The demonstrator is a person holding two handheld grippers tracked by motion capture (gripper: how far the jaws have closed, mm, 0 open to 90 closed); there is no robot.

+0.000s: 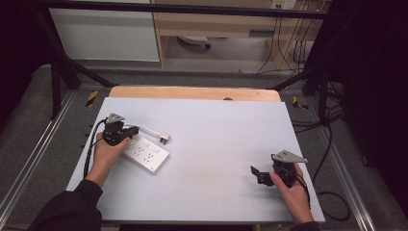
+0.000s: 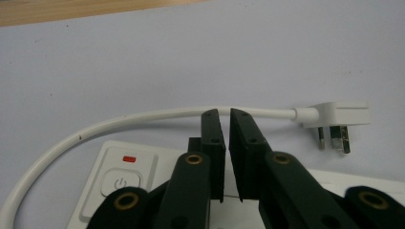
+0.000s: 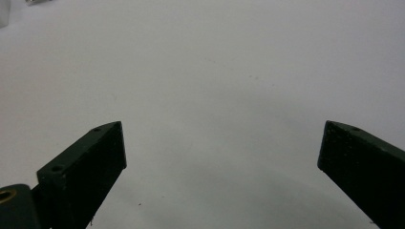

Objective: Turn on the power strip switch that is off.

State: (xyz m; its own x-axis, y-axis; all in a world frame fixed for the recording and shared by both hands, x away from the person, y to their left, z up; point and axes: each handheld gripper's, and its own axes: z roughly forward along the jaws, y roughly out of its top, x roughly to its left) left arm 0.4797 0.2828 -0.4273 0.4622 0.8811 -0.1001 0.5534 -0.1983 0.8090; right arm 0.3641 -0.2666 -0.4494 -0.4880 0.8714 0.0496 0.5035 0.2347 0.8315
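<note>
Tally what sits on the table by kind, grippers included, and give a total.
Power strip, with its white cord and plug: 1
Grippers, left gripper and right gripper: 2
Total: 3

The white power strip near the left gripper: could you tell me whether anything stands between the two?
Nothing visible does. The left gripper hovers right above the white rectangular plastic power strip, fingers nearly together with nothing between them; the strip's white cable runs just beyond the tips, not in the way.
</note>
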